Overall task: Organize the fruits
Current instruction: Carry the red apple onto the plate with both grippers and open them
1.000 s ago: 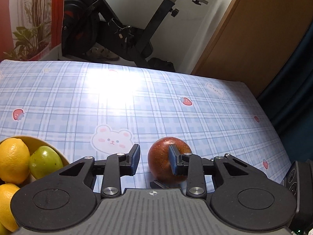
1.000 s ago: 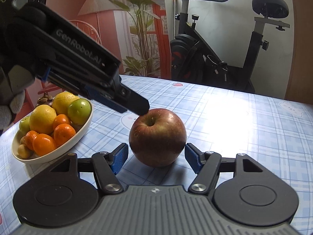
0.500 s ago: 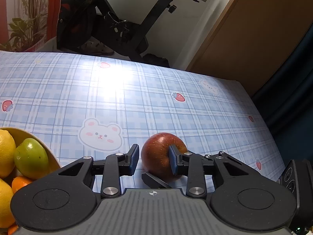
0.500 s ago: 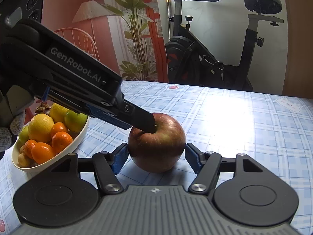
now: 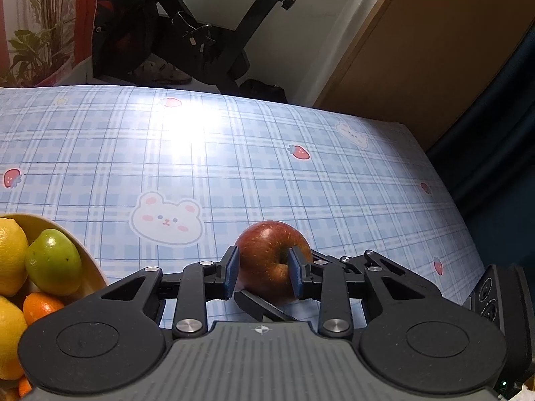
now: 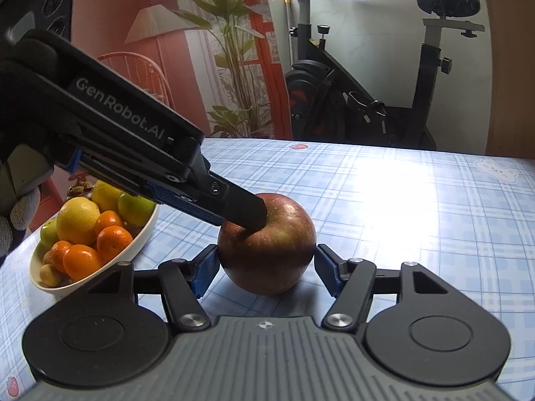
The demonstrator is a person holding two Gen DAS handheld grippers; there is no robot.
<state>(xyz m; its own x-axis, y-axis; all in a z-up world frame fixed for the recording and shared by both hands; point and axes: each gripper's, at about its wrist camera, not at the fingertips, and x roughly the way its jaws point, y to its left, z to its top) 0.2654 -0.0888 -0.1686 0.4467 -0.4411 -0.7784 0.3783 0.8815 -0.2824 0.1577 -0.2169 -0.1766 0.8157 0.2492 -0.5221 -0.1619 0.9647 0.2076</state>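
Red apple (image 5: 267,260) (image 6: 267,250) on the checked cloth (image 5: 234,167) (image 6: 418,200), sitting between the fingers of both grippers at once. Left gripper (image 5: 264,274) clenched on the apple: left pad flat against the left flank of the fruit, right pad (image 5: 296,275) pressed into the stem hollow on top, so only a part of the apple is caught between them. Seen from the right wrist, one dark left finger (image 6: 240,212) coming down from the upper left and ending in that hollow. Right gripper (image 6: 265,272) released: blue pads standing on either side of the apple, the left one just beside the skin, the right one with a small gap; cannot tell if the left pad touches. Underside of the apple resting on the cloth, with a shadow below.

Left of the left fingers, and also left of the right fingers, a pale bowl (image 5: 88,267) (image 6: 140,244) with fruit: lemons (image 5: 11,257) (image 6: 77,220), a green fruit (image 5: 53,262) (image 6: 135,209), oranges (image 5: 40,305) (image 6: 82,262). Bowl near the apple but apart from it.

Ahead of the fingers, bare cloth with printed bears (image 5: 167,222) and strawberries (image 5: 299,152), with a bright glare in the middle. Beyond the far table edge, a black exercise bike (image 5: 200,33) (image 6: 367,100), a plant (image 6: 234,50), and a wooden door (image 5: 434,50) to the right.
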